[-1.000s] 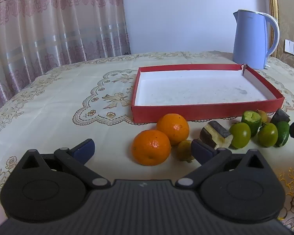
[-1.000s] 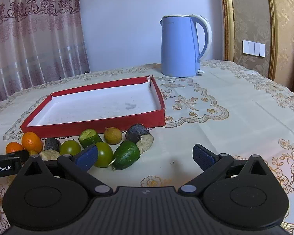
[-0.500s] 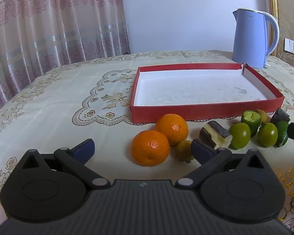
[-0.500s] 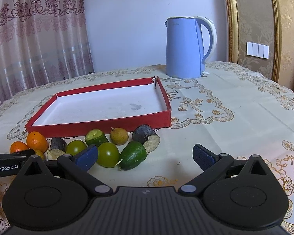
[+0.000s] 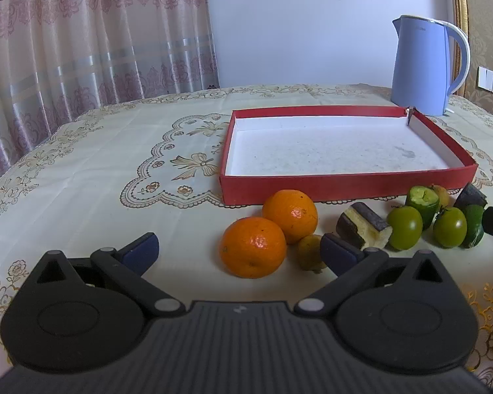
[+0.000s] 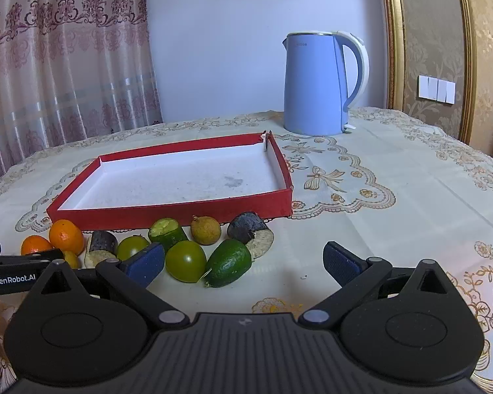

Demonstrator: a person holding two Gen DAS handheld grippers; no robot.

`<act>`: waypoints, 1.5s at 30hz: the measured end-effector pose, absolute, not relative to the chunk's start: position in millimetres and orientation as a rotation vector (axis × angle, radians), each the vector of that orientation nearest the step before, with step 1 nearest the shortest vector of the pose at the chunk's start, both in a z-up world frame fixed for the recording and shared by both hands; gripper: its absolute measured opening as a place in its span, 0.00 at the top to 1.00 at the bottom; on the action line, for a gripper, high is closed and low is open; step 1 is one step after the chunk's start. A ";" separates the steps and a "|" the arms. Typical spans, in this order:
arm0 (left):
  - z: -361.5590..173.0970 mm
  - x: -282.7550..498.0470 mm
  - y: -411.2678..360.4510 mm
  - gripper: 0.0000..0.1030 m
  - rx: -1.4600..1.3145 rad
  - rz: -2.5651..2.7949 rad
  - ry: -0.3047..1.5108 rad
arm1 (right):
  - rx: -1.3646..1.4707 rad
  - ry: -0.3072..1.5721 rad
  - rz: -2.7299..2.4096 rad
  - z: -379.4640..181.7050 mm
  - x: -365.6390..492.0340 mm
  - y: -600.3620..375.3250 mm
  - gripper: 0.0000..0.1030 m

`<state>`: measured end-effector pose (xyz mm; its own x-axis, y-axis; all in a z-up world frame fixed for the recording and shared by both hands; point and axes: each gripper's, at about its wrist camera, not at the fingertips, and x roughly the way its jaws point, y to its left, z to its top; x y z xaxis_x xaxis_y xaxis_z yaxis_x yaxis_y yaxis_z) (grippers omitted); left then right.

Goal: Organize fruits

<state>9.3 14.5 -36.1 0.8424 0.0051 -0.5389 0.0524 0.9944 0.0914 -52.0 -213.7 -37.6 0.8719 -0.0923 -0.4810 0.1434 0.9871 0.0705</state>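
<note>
The left gripper [image 5: 240,252] is spread wide and holds nothing; it hovers low over the table [image 5: 82,180], with the nearer orange [image 5: 253,247] between its blue fingertips [image 5: 140,250]. A second orange [image 5: 290,215] touches the first one from behind, and a small yellowish fruit [image 5: 309,255] sits just beside both, partly hidden by the right fingertip.

The right gripper [image 6: 245,264] is also wide apart and empty. Between its fingertips lie a green tomato [image 6: 185,261] and an oval green fruit [image 6: 229,262], which touch each other. Behind them, near the front wall of the red tray [image 6: 167,213], there are a cut green piece [image 6: 167,231], a round brown fruit [image 6: 205,229] and a dark cut piece [image 6: 250,231] with a pale face. More to the left are another green tomato [image 6: 132,246] and a second dark cut piece [image 6: 101,246].

All the fruits lie in a row on the tablecloth, along the front edge of the tray, and the tray's white bottom has no fruit in it. A blue kettle [image 6: 318,85] stands past the far right corner of the tray, toward the far edge of the table.
</note>
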 end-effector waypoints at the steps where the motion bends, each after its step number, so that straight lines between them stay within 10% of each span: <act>1: -36.0 9.4 14.2 0.00 0.103 -0.024 0.569 | 0.106 0.498 -0.127 -37.6 -51.9 -213.9 0.00; 45: -39.2 7.8 19.0 0.00 0.106 -0.072 0.545 | 0.079 0.486 -0.156 -38.1 -52.9 -217.0 0.00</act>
<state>7.8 19.0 -39.2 0.8529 -0.0399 -0.5206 0.0962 0.9920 0.0816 -52.9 -217.0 -38.1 0.8725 -0.1300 -0.4711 0.1675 0.9851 0.0384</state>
